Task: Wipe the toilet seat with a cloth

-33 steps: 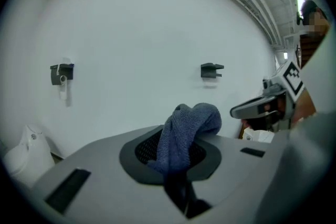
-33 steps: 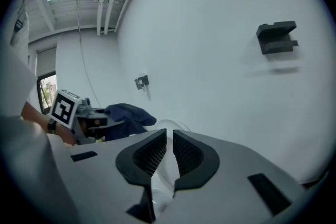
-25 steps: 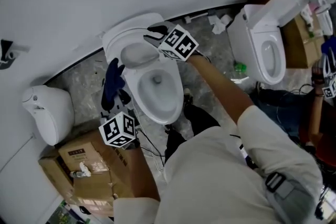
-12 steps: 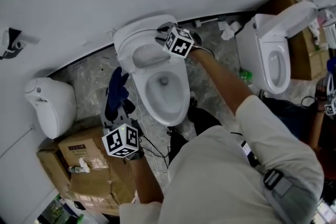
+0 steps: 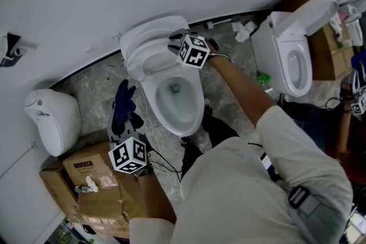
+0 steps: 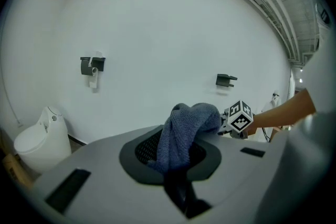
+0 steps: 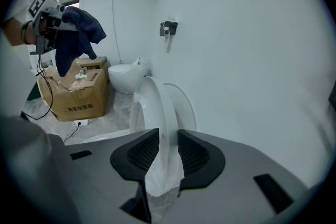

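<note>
A white toilet stands against the wall with its lid up. My right gripper is shut on the rim of the half-raised toilet seat. In the right gripper view the seat fills the gap between the jaws, which have just been closing on it. My left gripper hangs left of the bowl, shut on a blue cloth. The cloth bunches up out of the left gripper's jaws. The cloth also shows at the right gripper view's upper left.
A second toilet stands at the left and a third at the right. Cardboard boxes sit beside my left arm. Cables trail on the floor. Another person is at the right edge.
My right gripper has sunk and rolled with the seat in it, so the seat tilts further from the lid. The left gripper has shifted a little with the cloth.
</note>
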{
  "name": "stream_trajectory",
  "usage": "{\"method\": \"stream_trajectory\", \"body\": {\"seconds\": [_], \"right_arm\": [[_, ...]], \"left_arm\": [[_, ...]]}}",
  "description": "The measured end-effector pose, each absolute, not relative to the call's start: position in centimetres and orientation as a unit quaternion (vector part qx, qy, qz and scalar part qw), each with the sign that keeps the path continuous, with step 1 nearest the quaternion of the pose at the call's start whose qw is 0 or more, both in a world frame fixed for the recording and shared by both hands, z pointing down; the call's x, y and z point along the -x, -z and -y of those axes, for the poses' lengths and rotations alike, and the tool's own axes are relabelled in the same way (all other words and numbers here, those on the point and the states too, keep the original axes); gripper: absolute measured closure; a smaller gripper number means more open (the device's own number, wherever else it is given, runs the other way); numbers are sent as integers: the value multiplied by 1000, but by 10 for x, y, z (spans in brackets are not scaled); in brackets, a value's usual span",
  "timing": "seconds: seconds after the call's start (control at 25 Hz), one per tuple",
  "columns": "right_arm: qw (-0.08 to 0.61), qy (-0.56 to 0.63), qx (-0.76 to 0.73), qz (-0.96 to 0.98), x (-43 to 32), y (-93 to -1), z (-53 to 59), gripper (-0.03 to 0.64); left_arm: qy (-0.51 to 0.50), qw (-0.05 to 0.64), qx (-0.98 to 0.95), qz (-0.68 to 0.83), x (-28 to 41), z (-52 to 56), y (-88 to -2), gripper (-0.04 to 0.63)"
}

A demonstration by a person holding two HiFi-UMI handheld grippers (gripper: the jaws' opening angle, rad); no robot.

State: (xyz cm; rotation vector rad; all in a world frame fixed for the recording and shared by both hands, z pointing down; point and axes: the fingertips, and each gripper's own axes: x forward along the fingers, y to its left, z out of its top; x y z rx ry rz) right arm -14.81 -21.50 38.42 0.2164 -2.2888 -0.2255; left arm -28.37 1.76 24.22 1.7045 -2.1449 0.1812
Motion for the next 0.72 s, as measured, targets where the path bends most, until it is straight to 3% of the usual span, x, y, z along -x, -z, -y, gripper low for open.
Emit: {"method": "stream_trajectory", "body": {"seconds": [0.16,0.72], "right_arm": [[412,79,-63,906,133,-381,183,517],[467,24,9,884,76,-406,32,458]], "left_arm": [[-65,198,-620,757,285,-33,-244,560],[-36,217,-667,711,287,-87,-252,560]]}}
